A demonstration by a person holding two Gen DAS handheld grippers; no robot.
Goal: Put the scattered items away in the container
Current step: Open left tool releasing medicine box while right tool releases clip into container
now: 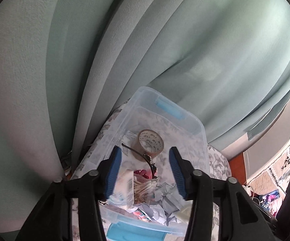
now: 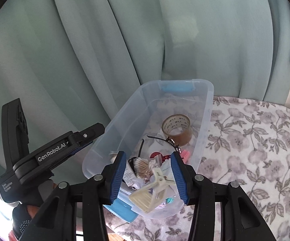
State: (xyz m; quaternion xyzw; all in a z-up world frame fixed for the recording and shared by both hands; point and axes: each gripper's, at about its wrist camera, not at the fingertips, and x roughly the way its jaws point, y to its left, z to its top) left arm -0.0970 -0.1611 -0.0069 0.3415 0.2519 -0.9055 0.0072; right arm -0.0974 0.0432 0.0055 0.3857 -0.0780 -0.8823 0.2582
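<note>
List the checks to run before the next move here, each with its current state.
1. Left gripper unloaded: ok. Its jaws are apart, and a blurred white box sits beside one pad, not clamped.
2. Right gripper grip: ok. The cream clothes peg appears held between its pads.
3. Peg over the container: ok. It overlaps the near rim.
4. Room in the container: ok. The floor beyond the tape roll is bare.
5. Nothing left outside: cannot tell. Only part of the floral cloth shows.
</note>
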